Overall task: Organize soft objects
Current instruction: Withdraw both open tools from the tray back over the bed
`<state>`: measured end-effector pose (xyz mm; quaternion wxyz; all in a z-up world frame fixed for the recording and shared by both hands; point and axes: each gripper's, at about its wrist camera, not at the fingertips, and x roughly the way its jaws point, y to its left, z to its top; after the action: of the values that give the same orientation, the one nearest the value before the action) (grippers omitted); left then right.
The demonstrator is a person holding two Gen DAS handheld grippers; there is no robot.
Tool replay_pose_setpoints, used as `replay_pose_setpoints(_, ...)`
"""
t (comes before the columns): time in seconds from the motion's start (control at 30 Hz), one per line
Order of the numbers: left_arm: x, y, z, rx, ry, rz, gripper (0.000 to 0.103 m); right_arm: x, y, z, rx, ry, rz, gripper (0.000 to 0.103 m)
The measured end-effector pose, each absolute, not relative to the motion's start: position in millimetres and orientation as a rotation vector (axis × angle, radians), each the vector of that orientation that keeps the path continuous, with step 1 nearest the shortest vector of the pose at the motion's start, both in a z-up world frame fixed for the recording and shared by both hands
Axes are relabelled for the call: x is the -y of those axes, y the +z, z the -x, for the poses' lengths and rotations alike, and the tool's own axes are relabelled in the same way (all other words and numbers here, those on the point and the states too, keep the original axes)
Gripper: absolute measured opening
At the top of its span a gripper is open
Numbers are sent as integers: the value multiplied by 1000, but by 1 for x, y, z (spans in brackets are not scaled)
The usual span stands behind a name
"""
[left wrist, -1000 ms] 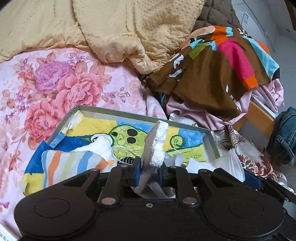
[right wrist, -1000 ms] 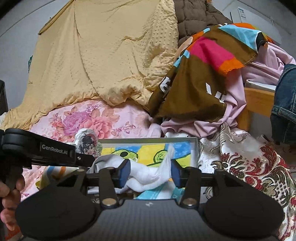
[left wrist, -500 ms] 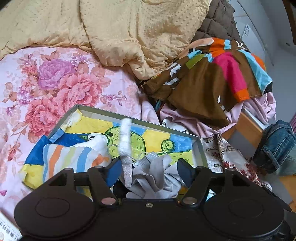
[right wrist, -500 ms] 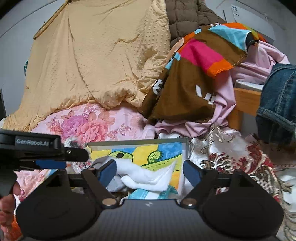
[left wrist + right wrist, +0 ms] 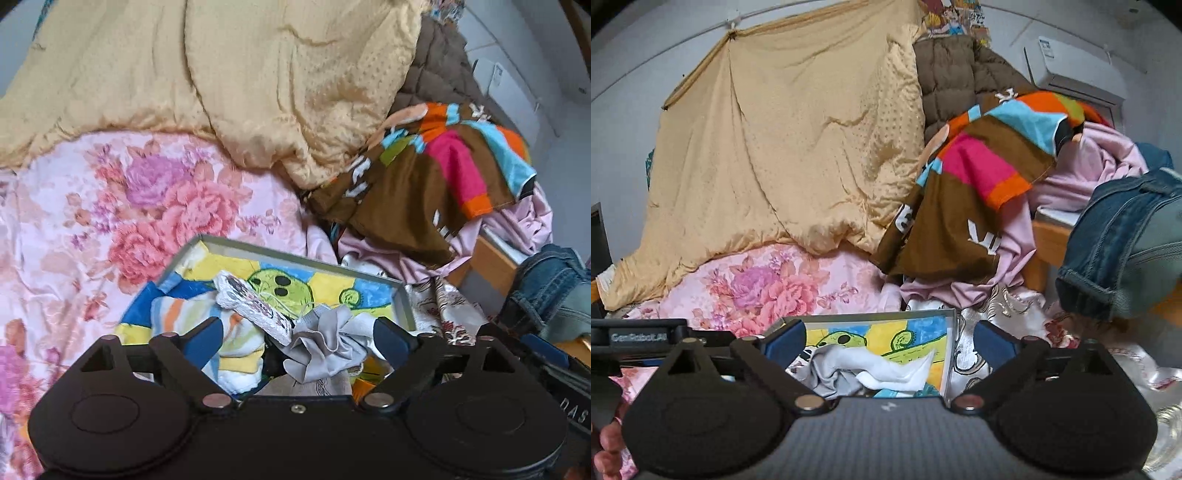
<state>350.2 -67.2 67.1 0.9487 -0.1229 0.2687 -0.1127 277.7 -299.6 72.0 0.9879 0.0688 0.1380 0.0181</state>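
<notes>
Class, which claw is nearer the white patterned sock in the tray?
Left. The left claw opens right around the white patterned sock; the right claw sits farther right, over white cloth.

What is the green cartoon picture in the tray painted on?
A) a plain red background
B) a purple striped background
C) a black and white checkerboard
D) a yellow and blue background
D: in the left wrist view the green cartoon face sits on yellow and blue patches inside the metal-rimmed tray, with socks and cloths lying over part of it.
</notes>
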Motion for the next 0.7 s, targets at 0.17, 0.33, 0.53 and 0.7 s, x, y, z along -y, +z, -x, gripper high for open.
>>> replay_pose_setpoints(0.17, 53, 77, -311, -501, -200, 266, 99, 296, 83, -249, -273, 36, -128, 102)
replay_pose_setpoints(0.33, 39, 82, -269, -466, -181, 269, 101, 292, 87, -218, -253, 32, -146, 103)
replay_pose_setpoints(0.53, 30, 83, -219, -415, -203, 233, 102, 277, 82, -178, -267, 27, -143, 103)
replay_pose_setpoints(0.7, 20, 78, -181, -387, -214, 230, 102, 261, 80, -147, -271, 36, -125, 103)
